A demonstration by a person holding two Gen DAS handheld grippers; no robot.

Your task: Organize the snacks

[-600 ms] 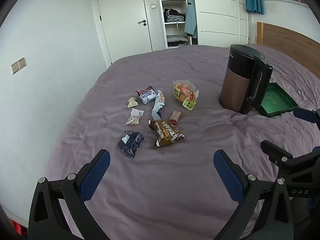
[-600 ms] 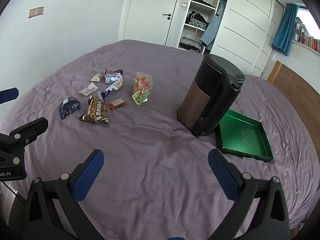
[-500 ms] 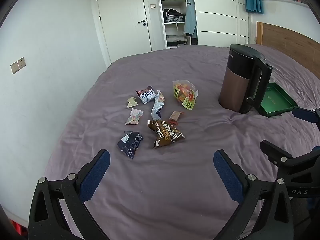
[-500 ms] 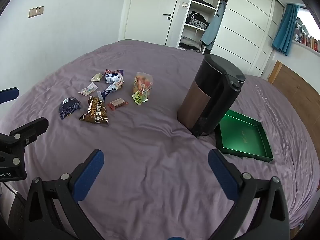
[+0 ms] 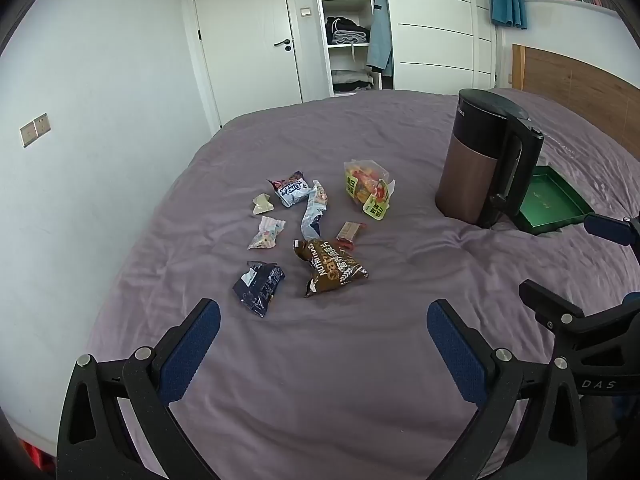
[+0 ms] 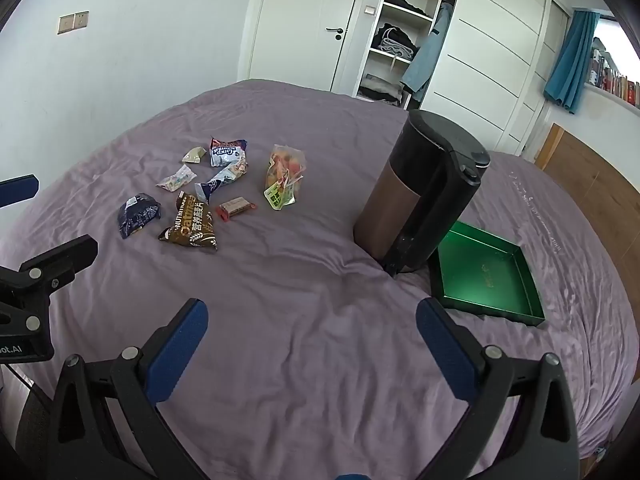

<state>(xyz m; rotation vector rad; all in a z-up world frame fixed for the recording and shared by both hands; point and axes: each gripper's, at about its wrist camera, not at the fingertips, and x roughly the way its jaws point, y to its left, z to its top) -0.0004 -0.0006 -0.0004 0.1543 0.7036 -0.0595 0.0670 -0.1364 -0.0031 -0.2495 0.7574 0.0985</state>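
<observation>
Both tools are released and carry nothing: the left gripper (image 5: 323,340) and the right gripper (image 6: 312,338) each hang above bare purple bed (image 6: 304,320) with blue pads wide apart.

The snacks lie in a loose cluster toward the bed's left edge, ahead of the grippers and well apart from them. Nearest are the dark blue packet (image 5: 259,286) and the brown oat bag (image 5: 330,266). Beyond them sit a small red-ended bar (image 5: 350,234), a pale candy wrapper (image 5: 266,233), a blue-white twisted pack (image 5: 314,210), a blue cookie pack (image 5: 294,189), a small cream wrapper (image 5: 262,204) and the yellow-green bag (image 5: 368,190).

The green tray (image 6: 486,276), seemingly the place for them, lies on the bed's right side, just beside the kettle (image 6: 416,196), which stands between cluster and tray.

So the cluster lies ahead and slightly left of the left gripper, and ahead and far left of the right one; the left hand is nearer the snacks, the right nearer the tray. The oat bag's long axis runs diagonally, near-right to far-left in the left view, so a grip across its narrow width looks easiest.
</observation>
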